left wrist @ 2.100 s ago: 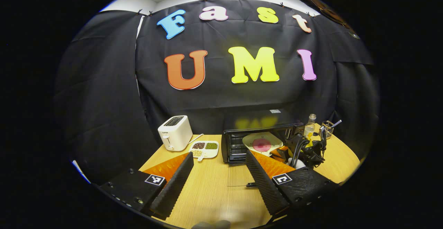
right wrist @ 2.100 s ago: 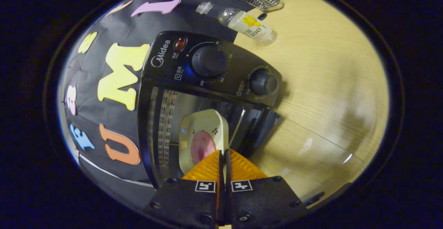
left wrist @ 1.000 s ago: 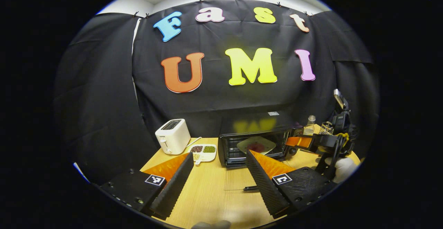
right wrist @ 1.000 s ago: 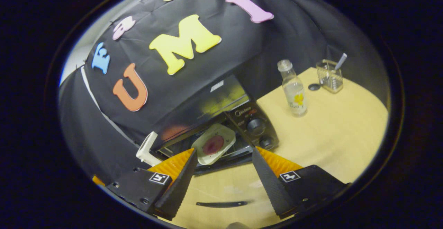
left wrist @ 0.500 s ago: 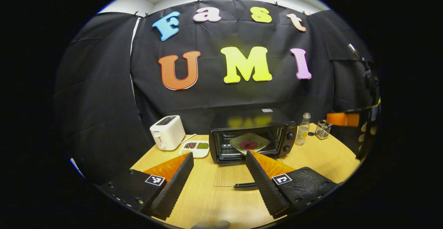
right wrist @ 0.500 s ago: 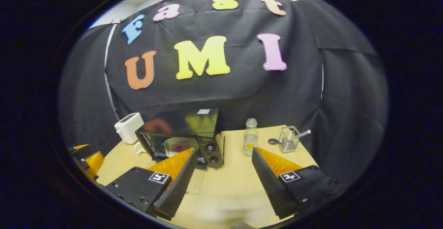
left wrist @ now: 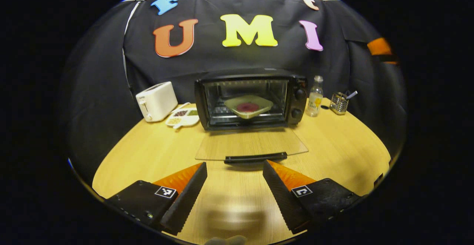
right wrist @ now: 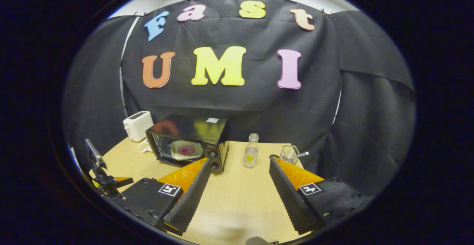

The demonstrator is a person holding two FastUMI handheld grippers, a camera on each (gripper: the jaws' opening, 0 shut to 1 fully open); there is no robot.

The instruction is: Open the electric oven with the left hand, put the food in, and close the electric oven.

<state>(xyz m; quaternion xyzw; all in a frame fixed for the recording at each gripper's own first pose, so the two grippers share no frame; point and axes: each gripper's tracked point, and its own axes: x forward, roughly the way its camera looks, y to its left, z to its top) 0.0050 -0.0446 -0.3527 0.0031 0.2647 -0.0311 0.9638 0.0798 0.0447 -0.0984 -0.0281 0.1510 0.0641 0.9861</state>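
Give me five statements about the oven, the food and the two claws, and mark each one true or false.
1. The oven door lies folded down flat on the table. True.
2. The plate of food sits on the table in front of the oven. False: it is inside the oven, on the rack.
3. The left claw is clamped on the door handle. False: it is open and short of the handle, touching nothing.
4. The right claw is open and holds nothing. True.
5. The toaster stands to the right of the oven, next to the bottle. False: in the left gripper view it stands on the oven's left, the bottle on its right.
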